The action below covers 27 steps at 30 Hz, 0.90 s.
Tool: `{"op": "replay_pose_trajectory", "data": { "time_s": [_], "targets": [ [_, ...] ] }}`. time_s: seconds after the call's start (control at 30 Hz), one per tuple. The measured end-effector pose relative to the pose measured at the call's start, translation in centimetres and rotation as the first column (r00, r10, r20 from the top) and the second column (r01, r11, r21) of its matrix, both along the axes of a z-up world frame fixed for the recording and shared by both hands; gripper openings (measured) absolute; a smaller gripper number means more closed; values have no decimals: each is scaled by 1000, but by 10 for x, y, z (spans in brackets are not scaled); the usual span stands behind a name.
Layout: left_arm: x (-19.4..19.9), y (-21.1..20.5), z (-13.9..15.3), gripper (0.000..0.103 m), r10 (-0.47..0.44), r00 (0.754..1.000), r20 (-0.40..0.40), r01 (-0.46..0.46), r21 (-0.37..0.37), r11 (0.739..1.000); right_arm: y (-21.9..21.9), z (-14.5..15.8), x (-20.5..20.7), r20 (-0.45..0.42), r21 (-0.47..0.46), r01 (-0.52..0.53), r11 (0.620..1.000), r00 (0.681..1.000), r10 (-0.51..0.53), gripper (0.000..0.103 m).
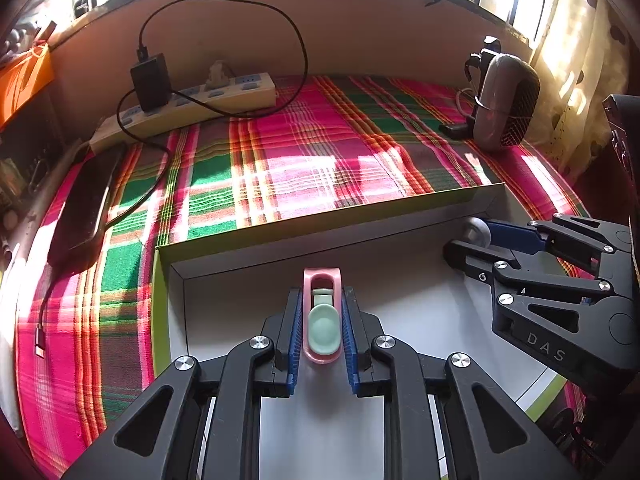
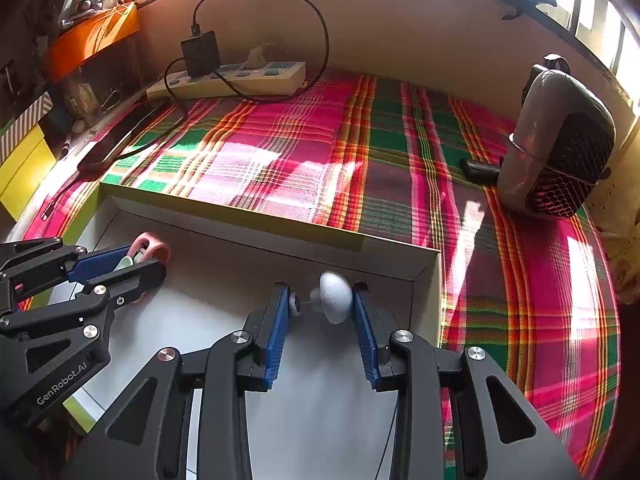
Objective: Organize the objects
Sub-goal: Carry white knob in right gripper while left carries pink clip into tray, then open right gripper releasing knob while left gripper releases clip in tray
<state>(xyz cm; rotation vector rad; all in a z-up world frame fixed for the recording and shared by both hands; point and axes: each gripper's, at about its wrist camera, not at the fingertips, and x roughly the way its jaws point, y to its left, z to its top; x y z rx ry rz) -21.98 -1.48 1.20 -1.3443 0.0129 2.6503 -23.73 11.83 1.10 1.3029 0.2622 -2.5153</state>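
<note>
My left gripper (image 1: 322,294) is shut on a pink clip with a mint-green tab (image 1: 322,322), held over the floor of a shallow white box with a yellow-green rim (image 1: 320,222). It shows in the right wrist view (image 2: 142,262) at the left, with the pink clip (image 2: 154,250) sticking out. My right gripper (image 2: 322,300) is shut on a small white knob-shaped object (image 2: 334,298) with a little disc on a thin stem, near the box's far right corner (image 2: 424,268). It shows in the left wrist view (image 1: 470,240), with the white object (image 1: 476,232) at its tips.
The box lies on a pink and green plaid cloth (image 1: 304,140). A power strip (image 1: 192,108) with a black charger (image 1: 150,80) and looping cable sits at the back. A dark phone (image 1: 86,208) lies left. A grey fan heater (image 2: 556,152) stands right. Orange box (image 2: 92,40) far left.
</note>
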Motion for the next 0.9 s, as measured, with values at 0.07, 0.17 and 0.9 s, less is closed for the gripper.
{"op": "replay_pose_trajectory", "data": {
  "time_s": [0.07,0.17,0.9],
  "targets": [
    [0,0,0,19,2,1000,2,-2,6,1000,-1,1,1,-8,3,12,1000,1000,-12,44],
    [0,-3,0,23,9,1000,4,-10,12,1000,-1,4,1,-7,-17,15,1000,1000,-15,50],
    [66,-22,43,28,48,992,-113,-45,29,999,10,44,58,-98,-68,56,996,993,-63,53]
  ]
}}
